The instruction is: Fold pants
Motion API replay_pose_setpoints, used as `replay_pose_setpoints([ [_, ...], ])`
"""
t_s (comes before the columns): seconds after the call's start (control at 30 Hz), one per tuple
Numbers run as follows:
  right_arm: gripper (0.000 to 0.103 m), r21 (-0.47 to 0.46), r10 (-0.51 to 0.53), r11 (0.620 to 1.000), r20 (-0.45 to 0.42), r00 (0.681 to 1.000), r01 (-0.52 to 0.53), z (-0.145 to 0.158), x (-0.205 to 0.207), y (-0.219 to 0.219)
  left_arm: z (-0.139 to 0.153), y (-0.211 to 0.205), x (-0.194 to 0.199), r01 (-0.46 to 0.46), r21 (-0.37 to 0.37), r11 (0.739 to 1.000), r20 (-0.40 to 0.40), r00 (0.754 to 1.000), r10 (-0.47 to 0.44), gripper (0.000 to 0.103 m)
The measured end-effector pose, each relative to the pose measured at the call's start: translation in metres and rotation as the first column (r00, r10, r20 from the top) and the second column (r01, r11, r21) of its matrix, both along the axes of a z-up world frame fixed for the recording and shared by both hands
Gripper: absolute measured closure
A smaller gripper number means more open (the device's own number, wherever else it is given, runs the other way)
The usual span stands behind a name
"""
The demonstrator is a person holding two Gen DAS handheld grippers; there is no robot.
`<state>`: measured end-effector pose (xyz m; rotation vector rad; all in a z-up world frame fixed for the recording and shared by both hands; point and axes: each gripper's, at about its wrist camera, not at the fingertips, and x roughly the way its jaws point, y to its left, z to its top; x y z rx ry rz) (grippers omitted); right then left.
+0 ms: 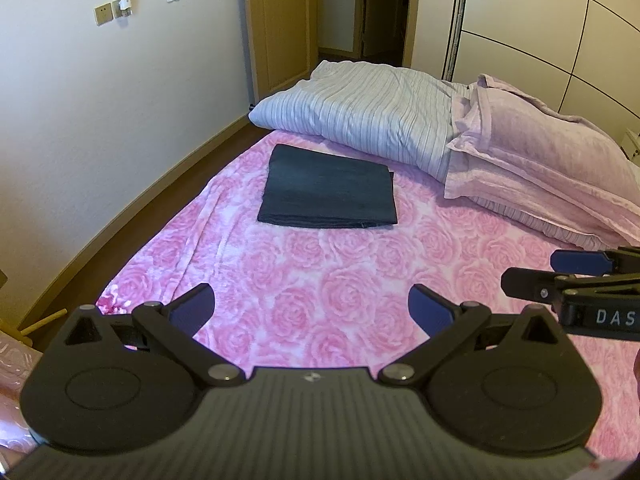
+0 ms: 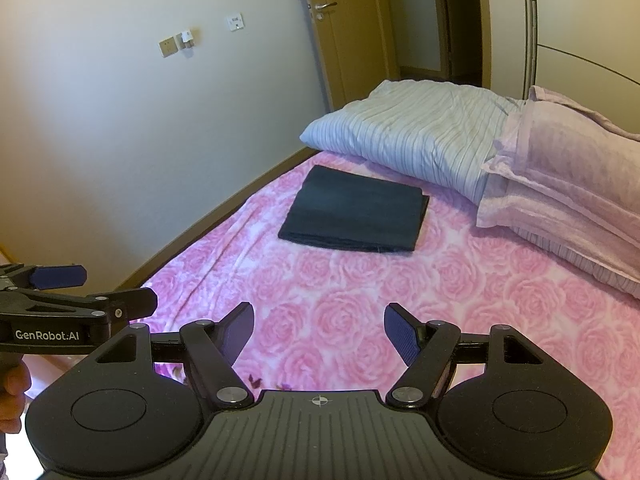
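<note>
Dark pants (image 1: 329,189) (image 2: 354,212) lie folded into a neat flat rectangle on the pink rose-patterned bed cover (image 1: 320,288) (image 2: 460,300), near its far left side. My left gripper (image 1: 311,307) hangs open over the bare cover, well short of the pants, nothing between its fingers. My right gripper (image 2: 319,334) is likewise open and empty, back from the pants. Each gripper shows in the other's view: the right one (image 1: 532,272) at the right edge, the left one (image 2: 116,288) at the left edge, both with jaws apart.
A striped grey duvet (image 1: 360,116) (image 2: 412,132) and a lilac blanket (image 1: 540,160) (image 2: 568,176) are piled at the bed's far end. A wall and strip of wooden floor (image 1: 160,184) run along the left. A wooden door (image 1: 280,20) stands beyond, a wardrobe (image 1: 560,20) at right.
</note>
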<state>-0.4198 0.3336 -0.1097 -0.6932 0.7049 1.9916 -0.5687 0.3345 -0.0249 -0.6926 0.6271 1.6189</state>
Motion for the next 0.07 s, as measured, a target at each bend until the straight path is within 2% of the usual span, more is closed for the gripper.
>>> replay_pose_setpoints([
  [0.07,0.034,0.003,0.004,1.0,-0.005,1.0,-0.004,0.0006,0.0037,-0.0018,0.0007,-0.0013,0.0043,-0.006,0.001,1.0,-0.004,1.0,0.006,0.001],
])
